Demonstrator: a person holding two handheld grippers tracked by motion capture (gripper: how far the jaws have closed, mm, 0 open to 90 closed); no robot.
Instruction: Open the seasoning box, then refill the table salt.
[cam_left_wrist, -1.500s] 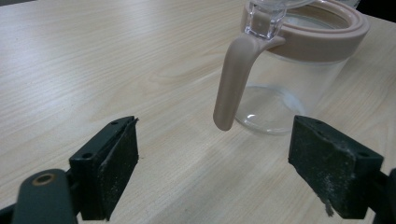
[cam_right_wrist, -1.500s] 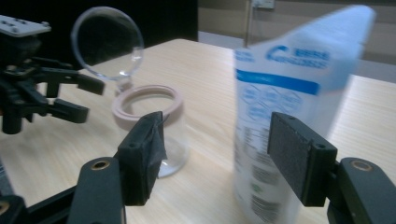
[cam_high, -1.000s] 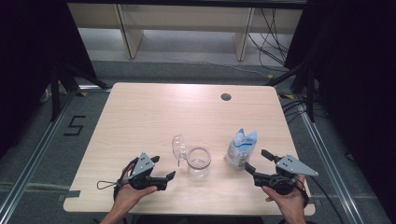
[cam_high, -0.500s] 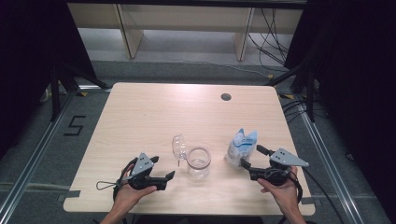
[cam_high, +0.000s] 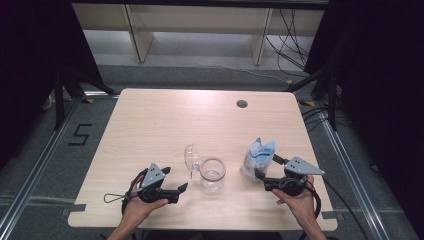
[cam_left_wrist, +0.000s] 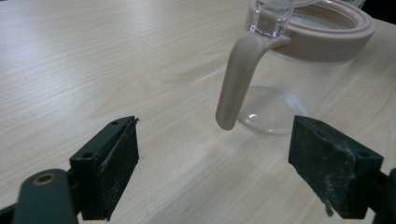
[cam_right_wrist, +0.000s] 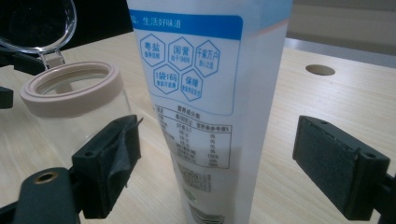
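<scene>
A clear jar (cam_high: 213, 174) with a beige rim and its clear lid (cam_high: 191, 157) flipped open stands near the table's front middle. Its beige handle (cam_left_wrist: 236, 79) points toward my left gripper (cam_high: 176, 184), which lies open a short way to the jar's left, nothing between its pads. A white and blue pouch (cam_high: 258, 157) stands upright to the jar's right. My right gripper (cam_high: 267, 167) is open with its jaws either side of the pouch (cam_right_wrist: 210, 93), not touching it. The jar (cam_right_wrist: 77, 105) also shows left of the pouch in the right gripper view.
The light wooden table (cam_high: 165, 120) has a round cable hole (cam_high: 242, 104) at the back right. Metal rails run on the floor at both sides. Shelving legs stand behind the table.
My right gripper has moved left and forward, bringing its open jaws around the pouch. The left gripper, jar and pouch stayed where they were.
</scene>
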